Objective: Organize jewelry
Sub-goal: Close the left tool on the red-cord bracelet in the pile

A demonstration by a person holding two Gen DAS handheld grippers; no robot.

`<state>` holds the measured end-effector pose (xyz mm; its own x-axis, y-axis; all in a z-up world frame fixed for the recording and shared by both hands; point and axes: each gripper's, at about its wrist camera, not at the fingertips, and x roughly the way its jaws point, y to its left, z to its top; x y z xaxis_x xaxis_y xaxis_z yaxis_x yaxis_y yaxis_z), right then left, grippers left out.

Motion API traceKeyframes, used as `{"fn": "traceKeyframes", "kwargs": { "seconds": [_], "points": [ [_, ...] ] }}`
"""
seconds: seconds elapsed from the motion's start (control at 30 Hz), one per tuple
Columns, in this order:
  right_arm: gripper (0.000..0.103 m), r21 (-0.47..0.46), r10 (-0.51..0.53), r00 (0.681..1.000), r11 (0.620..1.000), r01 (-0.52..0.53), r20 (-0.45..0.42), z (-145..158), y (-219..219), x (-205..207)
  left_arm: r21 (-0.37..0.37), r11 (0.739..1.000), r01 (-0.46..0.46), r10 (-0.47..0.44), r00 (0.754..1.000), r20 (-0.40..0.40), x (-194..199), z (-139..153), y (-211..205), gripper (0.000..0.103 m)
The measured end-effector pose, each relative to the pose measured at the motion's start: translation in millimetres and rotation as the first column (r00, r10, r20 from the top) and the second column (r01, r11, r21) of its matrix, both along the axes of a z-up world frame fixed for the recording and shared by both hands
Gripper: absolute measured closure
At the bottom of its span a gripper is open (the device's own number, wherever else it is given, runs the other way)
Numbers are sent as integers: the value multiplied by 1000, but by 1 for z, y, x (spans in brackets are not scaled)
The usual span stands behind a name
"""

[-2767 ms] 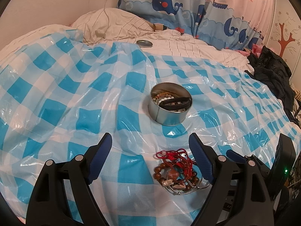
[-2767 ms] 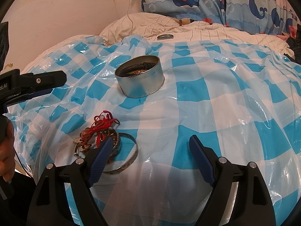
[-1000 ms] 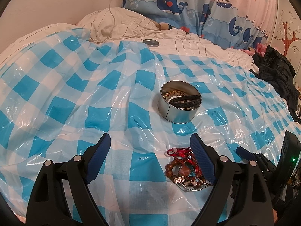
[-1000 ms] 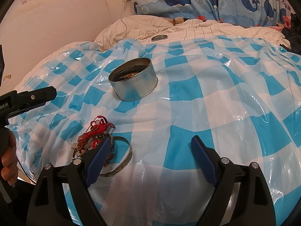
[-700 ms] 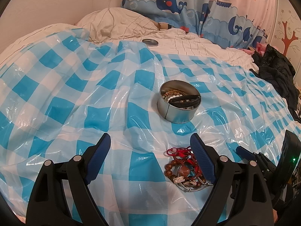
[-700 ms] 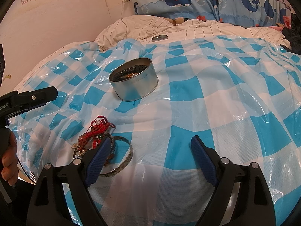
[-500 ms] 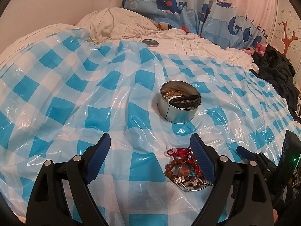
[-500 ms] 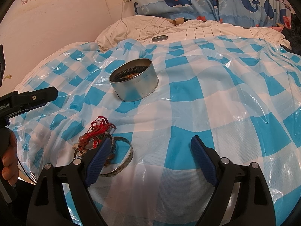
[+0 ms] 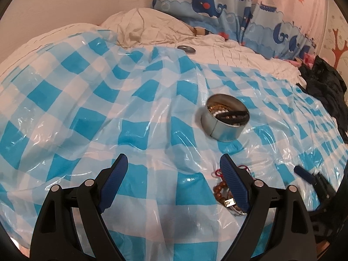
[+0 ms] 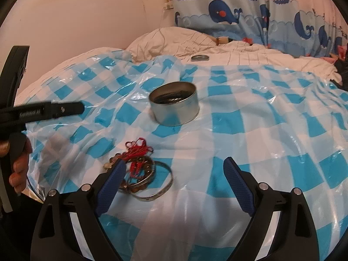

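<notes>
Sorting partly done: tin holds some pieces; tangled bracelets remain on the bed; both grippers' fingers wide, empty.

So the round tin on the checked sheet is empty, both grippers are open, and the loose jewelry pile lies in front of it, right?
Not quite: the round tin is not empty. The left wrist view shows beads and a black band inside. The loose jewelry pile does lie in front, and the left gripper and right gripper are open.

Lettering: one white printed word is showing along the black arm of the left tongs in the right wrist view; blurred, its characters are not resolving. No other text is showing anywhere.
</notes>
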<state>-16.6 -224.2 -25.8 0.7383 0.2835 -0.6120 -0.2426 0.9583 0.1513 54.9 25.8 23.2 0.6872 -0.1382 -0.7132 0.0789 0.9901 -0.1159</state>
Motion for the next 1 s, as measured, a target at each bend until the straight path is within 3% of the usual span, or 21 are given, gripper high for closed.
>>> {"fn": "traceKeyframes", "kwargs": {
  "seconds": [0.23, 0.4, 0.5, 0.57, 0.6, 0.67, 0.7, 0.73, 0.87, 1.0],
  "points": [
    [16, 102, -121, 992, 987, 122, -22, 7, -34, 7, 34, 988, 151, -151, 988, 22, -6, -9, -33, 21],
    [16, 206, -153, 987, 965, 160, -50, 11, -54, 11, 125, 953, 277, -286, 957, 58, -17, -16, -78, 20],
    [16, 245, -159, 986, 955, 166, -50, 14, -61, 10, 155, 948, 277, -289, 956, 56, -14, -22, -93, 20],
    [16, 260, -159, 986, 951, 167, -50, 16, -64, 11, 128, 955, 267, -275, 960, 54, -10, -23, -95, 23],
    [16, 266, -159, 986, 949, 166, -51, 16, -65, 11, 104, 960, 260, -266, 963, 46, -6, -24, -95, 28],
    [16, 277, -156, 986, 947, 165, -55, 16, -66, 12, 70, 964, 255, -255, 967, -13, 5, -31, -95, 70],
    [16, 281, -155, 986, 946, 164, -57, 16, -67, 12, 63, 965, 253, -251, 967, -36, 10, -35, -95, 81],
    [16, 284, -154, 986, 945, 164, -59, 16, -67, 12, 58, 965, 255, -251, 966, -57, 13, -38, -96, 99],
    [16, 297, -151, 986, 941, 163, -64, 16, -69, 13, -30, 956, 292, -294, 951, -91, 18, -36, -94, 103],
    [16, 303, -141, 987, 940, 156, -71, 15, -68, 14, -205, 938, 279, -294, 955, -47, 20, -20, -68, 103]
  ]
}}
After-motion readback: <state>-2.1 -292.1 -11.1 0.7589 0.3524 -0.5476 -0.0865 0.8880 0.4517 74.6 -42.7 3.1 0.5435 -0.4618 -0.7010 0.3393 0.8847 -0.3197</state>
